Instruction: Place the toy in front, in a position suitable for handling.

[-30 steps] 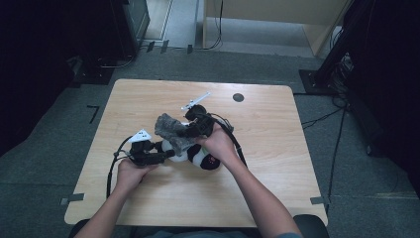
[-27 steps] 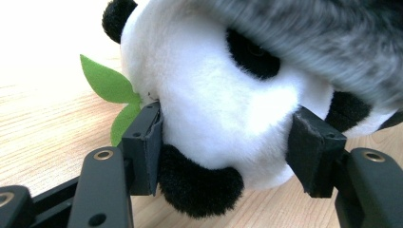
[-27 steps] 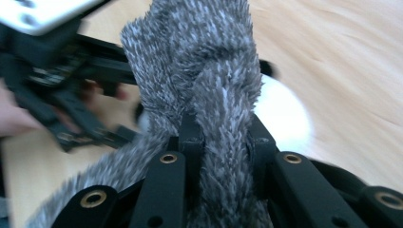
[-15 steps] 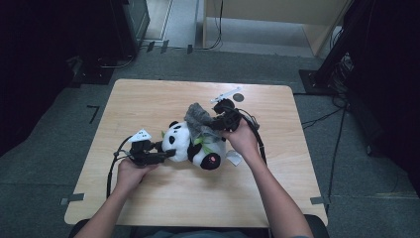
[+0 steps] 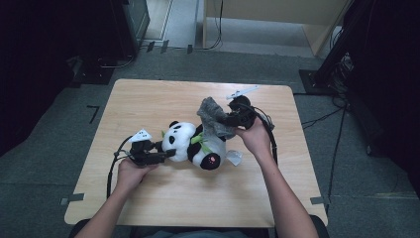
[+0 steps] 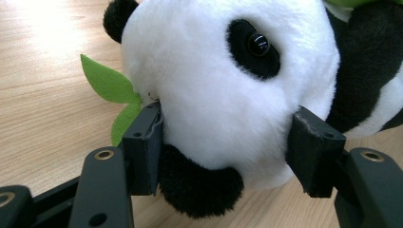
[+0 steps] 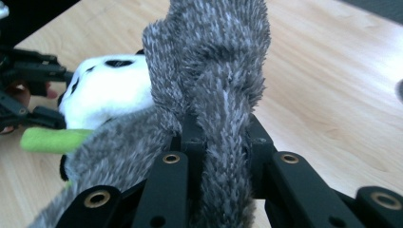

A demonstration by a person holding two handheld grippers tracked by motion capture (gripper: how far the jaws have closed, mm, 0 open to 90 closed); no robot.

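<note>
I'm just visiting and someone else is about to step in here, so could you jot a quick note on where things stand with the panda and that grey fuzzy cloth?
Left tool: clamped on the head of the panda toy, pinning it on its side on the table.
Right tool: shut on a fold of the grey fuzzy cloth, held up above the panda's body.
Done: the cloth is off the panda's head; its lower end still lies against the body.
Left: probably pull the cloth fully free and set it down, keeping the head held until then.
</note>
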